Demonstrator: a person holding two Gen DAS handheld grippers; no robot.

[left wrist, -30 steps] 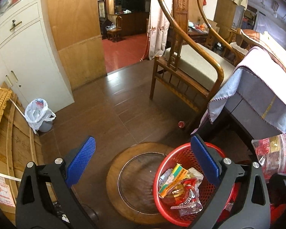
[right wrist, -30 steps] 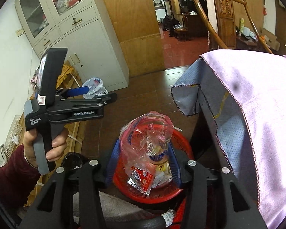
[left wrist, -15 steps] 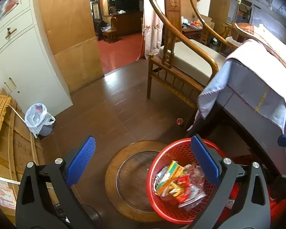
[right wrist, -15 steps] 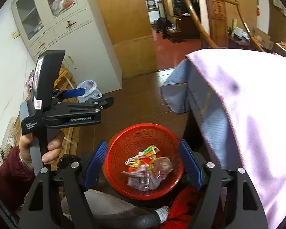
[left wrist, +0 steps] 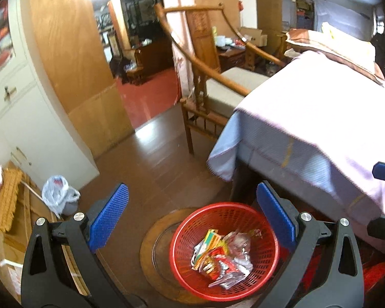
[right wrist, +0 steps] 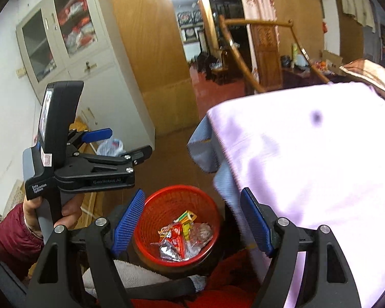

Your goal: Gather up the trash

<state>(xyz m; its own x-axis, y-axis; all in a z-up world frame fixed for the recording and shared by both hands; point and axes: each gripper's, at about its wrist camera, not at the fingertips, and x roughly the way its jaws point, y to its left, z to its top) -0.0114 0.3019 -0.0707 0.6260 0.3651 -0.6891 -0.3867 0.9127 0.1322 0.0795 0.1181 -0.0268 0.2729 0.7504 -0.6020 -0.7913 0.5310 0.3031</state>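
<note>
**Wrappers in basket, both grippers empty**

Pink bed cover (right wrist: 320,166), soft woven cloth, right of the right gripper (right wrist: 192,223). Red mesh basket (right wrist: 154,213), stiff perforated plastic, round, below and between its fingers. Trash (right wrist: 183,238) inside: crinkly foil and film wrappers; judged light, slippery, best pinched at an edge. Left gripper (left wrist: 192,218) likewise wide open, holding nothing.

Both wrist views angled down from above, slightly blurred, sharing red basket (left wrist: 224,250) (right wrist: 178,222), draped bed (left wrist: 320,128) (right wrist: 308,166)
</note>
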